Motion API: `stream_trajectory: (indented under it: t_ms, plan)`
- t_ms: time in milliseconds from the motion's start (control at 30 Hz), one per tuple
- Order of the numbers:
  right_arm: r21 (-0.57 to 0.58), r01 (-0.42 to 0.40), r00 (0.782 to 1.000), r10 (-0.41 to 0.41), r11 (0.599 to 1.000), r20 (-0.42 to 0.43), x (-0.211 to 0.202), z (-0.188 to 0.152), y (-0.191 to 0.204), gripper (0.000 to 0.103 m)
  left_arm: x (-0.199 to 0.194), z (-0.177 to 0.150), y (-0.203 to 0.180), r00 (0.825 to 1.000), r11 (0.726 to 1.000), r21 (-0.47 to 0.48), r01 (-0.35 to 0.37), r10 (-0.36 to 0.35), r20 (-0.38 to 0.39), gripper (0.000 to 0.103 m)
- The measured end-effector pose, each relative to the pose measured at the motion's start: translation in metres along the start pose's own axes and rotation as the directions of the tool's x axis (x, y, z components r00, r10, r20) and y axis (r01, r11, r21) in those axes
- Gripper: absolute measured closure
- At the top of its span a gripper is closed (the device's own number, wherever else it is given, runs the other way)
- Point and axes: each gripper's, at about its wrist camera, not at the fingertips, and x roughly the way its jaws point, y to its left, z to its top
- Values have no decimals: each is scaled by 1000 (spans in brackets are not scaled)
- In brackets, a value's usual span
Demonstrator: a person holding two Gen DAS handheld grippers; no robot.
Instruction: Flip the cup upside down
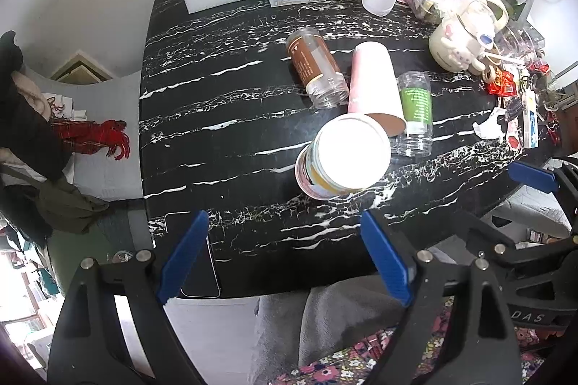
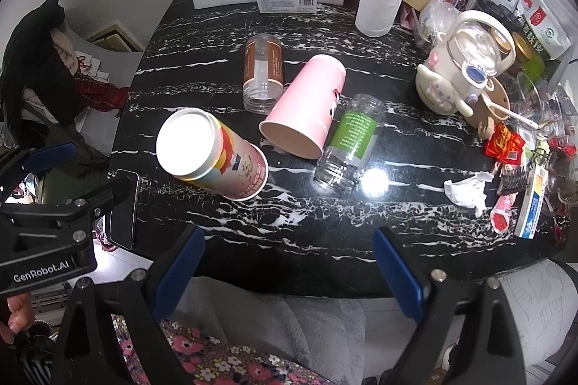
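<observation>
A: On the table (image 2: 253, 240), where is the cup?
B: The printed cup (image 2: 231, 164) stands bottom up near the front; a pink cup (image 2: 307, 103) lies on its side between two bottles.
A: And the grippers?
B: Left gripper (image 1: 285, 255) and right gripper (image 2: 289, 273) both gape wide, holding nothing

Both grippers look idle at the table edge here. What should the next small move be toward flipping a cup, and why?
Probably reach the right gripper forward to the pink cup. It lies on its side, rim toward the camera, between two tipped clear bottles, while the illustrated cup already stands rim-down. Both grippers' jaws are open and empty, the left gripper equally far back.
</observation>
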Motion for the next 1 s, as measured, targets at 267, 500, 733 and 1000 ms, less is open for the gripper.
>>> stream_trajectory:
  t_ms: [267,500,733,1000]
  plan:
    - [-2,1,1000,-1,1000,10,-3,-9,3,9,-5,-9,-2,1000,1000,-1,-2,2,7,17]
    - [4,2,1000,-2,1000,17,-7,-16,3,9,-9,-15,-4,1000,1000,-1,-3,3,17,17]
    - [5,-2,1000,2,1000,18,-7,-18,2,9,-9,-19,-6,1000,1000,-9,2,-2,12,17]
    - [7,-4,1000,4,1000,13,-7,-22,1,9,-9,-22,-8,1000,1000,-5,3,-3,11,17]
